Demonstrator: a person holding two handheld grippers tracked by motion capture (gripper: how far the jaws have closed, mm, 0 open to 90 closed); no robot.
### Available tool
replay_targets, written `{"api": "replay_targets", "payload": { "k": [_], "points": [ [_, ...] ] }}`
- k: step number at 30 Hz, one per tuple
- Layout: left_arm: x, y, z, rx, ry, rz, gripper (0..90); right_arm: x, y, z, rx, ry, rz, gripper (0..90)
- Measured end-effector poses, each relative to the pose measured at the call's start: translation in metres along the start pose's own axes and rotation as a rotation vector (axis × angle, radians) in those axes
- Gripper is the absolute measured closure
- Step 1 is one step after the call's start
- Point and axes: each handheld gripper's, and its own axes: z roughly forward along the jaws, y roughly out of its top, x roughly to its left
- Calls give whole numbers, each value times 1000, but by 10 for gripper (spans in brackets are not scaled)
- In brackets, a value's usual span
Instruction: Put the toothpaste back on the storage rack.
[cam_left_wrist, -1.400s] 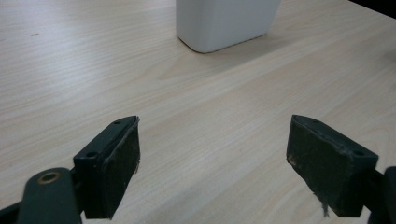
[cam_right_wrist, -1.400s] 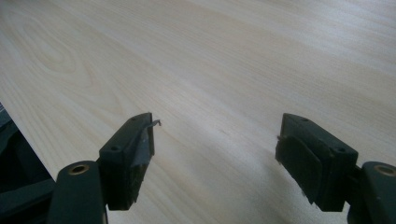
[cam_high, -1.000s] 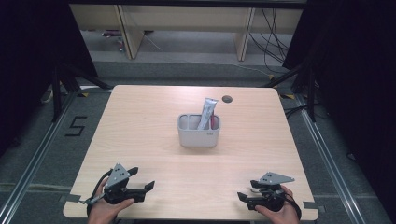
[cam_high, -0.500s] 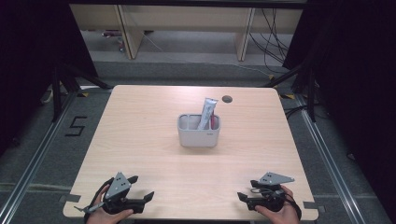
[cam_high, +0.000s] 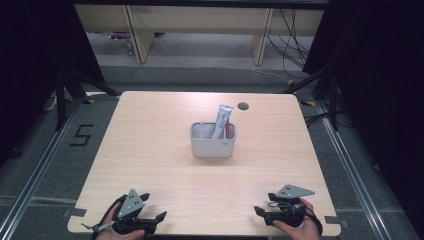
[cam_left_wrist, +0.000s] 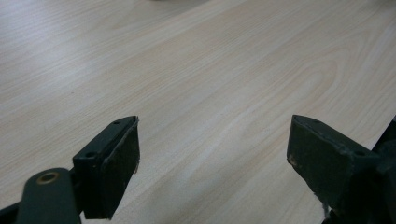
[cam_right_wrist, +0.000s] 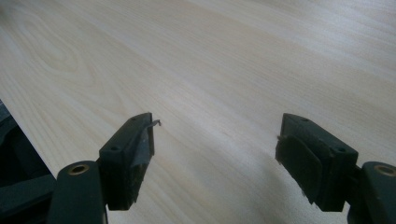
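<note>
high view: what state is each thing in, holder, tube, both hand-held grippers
holder: upright at mid-table, untouched
tube: standing tilted in the holder, top sticking out
left hand-held gripper: open, empty, at the near edge
right hand-held gripper: open, empty, at the near edge

Pale wooden table (cam_high: 150, 150); floor marking "5" (cam_high: 80, 135)

The holder (cam_high: 212, 145) sat mid-table (cam_high: 150, 150); I saw a tube (cam_high: 221, 121) standing in its right compartment, both grippers well before it.
</note>
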Motion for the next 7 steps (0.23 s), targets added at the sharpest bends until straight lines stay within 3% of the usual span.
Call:
{"api": "replay_targets", "payload": {
  "k": [7],
  "points": [
    [0,0,0,2,-1,3,164,-1,0,1,-6,-5,-23,280]
  ]
}}
